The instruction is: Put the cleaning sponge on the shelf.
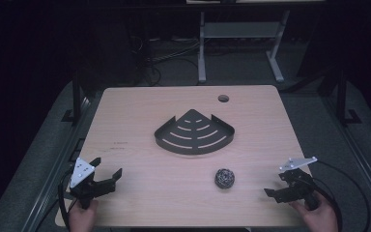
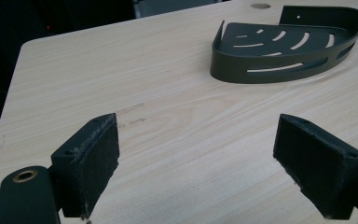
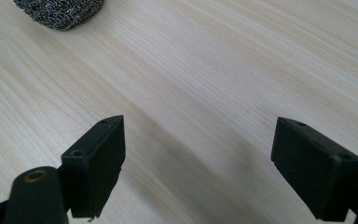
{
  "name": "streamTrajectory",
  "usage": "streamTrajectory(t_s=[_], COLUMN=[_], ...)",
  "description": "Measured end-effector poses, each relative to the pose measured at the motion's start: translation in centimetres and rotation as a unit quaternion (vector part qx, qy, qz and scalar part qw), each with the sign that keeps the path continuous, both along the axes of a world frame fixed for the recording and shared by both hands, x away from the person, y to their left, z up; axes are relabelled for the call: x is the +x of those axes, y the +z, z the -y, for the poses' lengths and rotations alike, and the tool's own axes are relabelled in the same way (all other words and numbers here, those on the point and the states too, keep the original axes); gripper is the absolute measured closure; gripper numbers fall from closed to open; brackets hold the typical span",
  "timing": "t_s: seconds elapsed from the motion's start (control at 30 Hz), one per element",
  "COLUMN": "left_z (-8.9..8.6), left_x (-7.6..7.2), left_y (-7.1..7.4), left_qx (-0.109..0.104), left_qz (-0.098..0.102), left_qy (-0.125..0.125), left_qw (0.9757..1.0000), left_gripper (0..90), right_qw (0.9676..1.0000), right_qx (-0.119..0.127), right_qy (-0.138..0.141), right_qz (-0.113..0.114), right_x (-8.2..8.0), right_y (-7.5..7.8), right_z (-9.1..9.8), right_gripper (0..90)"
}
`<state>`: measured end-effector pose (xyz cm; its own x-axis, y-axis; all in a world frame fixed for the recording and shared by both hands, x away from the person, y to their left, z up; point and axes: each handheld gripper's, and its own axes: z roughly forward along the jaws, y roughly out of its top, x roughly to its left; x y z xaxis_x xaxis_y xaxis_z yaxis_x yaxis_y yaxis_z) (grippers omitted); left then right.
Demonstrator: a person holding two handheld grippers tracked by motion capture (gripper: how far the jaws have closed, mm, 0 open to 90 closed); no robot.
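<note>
Bench: light wooden bench with rounded corners and a round cable hole toward 1 o'clock.
Shelf: dark metal quarter-round corner shelf with slotted floor, flat at the bench's centre, curved wall facing 6 o'clock.
Scrubber: silvery steel-wire scrubber ball, at 5 o'clock from the shelf, apart from it; also at the top left edge of the right gripper view.
Left hand-held gripper: at 7 o'clock on the bench, jaws wide apart, nothing between them.
Right hand-held gripper: at 5 o'clock, nearest the scrubber but not touching it, jaws spread wide, holding nothing.
</note>
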<state>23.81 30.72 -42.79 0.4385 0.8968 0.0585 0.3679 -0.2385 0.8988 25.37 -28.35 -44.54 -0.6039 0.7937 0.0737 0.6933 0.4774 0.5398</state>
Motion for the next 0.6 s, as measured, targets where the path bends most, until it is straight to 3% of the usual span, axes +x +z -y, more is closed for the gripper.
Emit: streamTrajectory(t_s=[0.6], left_z=[0.1], left_x=[0.0], left_y=[0.0], left_qx=[0.004], left_qz=[-0.002], left_qy=[-0.001], left_qw=[1.0000], left_gripper=[13.7], right_qw=[0.9997], right_qx=[-0.004], right_qy=[0.022], right_qz=[-0.004], right_x=[0.1], right_y=[0.0], right_z=[-1.2], right_gripper=[17.2])
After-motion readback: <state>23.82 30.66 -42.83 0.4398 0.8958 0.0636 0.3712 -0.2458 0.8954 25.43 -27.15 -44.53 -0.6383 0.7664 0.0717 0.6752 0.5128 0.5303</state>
